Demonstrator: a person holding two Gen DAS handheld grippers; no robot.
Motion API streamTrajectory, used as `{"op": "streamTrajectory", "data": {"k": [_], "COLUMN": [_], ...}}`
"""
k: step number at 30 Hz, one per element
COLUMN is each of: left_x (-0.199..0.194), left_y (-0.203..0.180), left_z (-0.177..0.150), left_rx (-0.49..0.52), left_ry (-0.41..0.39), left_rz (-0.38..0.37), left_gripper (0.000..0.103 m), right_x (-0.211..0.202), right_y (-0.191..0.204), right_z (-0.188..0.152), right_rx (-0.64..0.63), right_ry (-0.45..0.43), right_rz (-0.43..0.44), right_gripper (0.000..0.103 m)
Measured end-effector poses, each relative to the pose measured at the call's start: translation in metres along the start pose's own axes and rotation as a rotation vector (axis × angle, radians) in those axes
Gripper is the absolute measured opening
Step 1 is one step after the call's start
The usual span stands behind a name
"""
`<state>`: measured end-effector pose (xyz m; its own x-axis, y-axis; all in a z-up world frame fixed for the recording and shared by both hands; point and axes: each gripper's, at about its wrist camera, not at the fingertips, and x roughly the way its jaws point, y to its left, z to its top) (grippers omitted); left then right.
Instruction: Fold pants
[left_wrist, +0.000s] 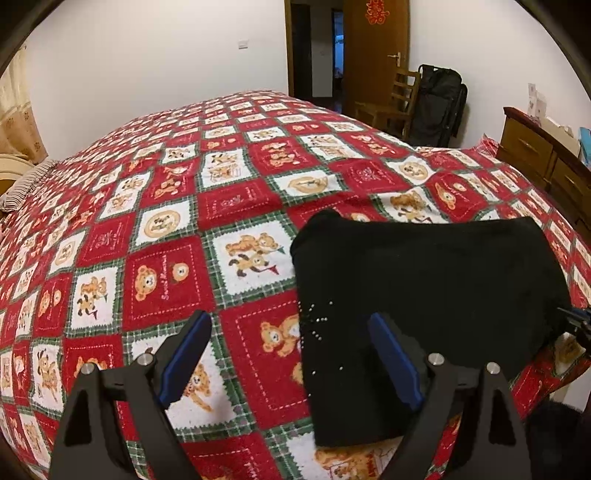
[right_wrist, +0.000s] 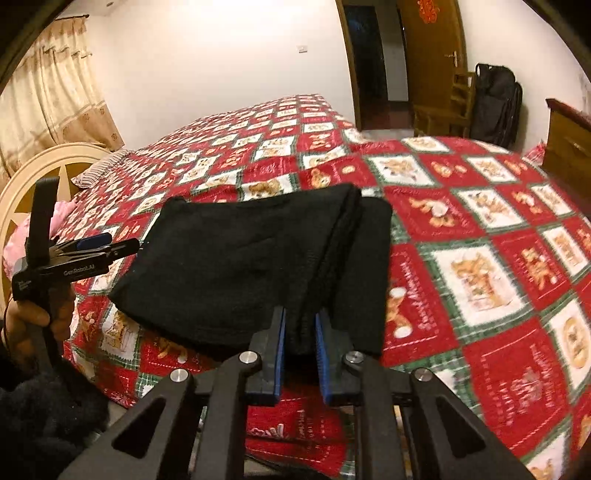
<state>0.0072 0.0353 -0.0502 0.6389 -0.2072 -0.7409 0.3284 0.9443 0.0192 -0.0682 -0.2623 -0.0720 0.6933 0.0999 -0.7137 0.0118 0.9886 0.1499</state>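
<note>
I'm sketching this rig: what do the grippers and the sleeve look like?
Both the left gripper and right gripper are matte black, with blue ribbed pads and silver pivot pins. The left one's body carries white "GenRobot.AI" lettering. The sleeve is dark and fuzzy.

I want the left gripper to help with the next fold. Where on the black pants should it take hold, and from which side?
Judging by how they lie, grip the black pants at the near left corner, coming from the bedspread side. That edge lies free, just beside the open left gripper; the right gripper already pinches the opposite near edge.
</note>
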Motion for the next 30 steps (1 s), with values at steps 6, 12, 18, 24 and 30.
{"op": "streamTrajectory", "data": {"k": [6, 12, 18, 24, 30], "left_x": [0.017, 0.025, 0.023, 0.024, 0.027], "left_y": [-0.019, -0.021, -0.024, -0.024, -0.024], "left_z": [0.0, -0.002, -0.001, 0.001, 0.007], "left_rx": [0.039, 0.039, 0.046, 0.063, 0.056], "left_ry": [0.024, 0.054, 0.057, 0.071, 0.08], "left_rz": [0.03, 0.052, 0.07, 0.077, 0.085], "left_gripper": [0.091, 0.091, 0.091, 0.092, 0.097], "right_x": [0.012, 0.003, -0.024, 0.001, 0.023], "right_y": [-0.007, -0.011, -0.016, -0.019, -0.022], "right_z": [-0.004, 0.0, 0.014, 0.024, 0.015], "right_rx": [0.008, 0.085, 0.172, 0.171, 0.187], "right_ry": [0.021, 0.024, -0.124, -0.088, -0.037], "right_rz": [-0.014, 0.023, -0.014, -0.108, -0.153], "right_gripper": [0.015, 0.026, 0.073, 0.073, 0.073]}}
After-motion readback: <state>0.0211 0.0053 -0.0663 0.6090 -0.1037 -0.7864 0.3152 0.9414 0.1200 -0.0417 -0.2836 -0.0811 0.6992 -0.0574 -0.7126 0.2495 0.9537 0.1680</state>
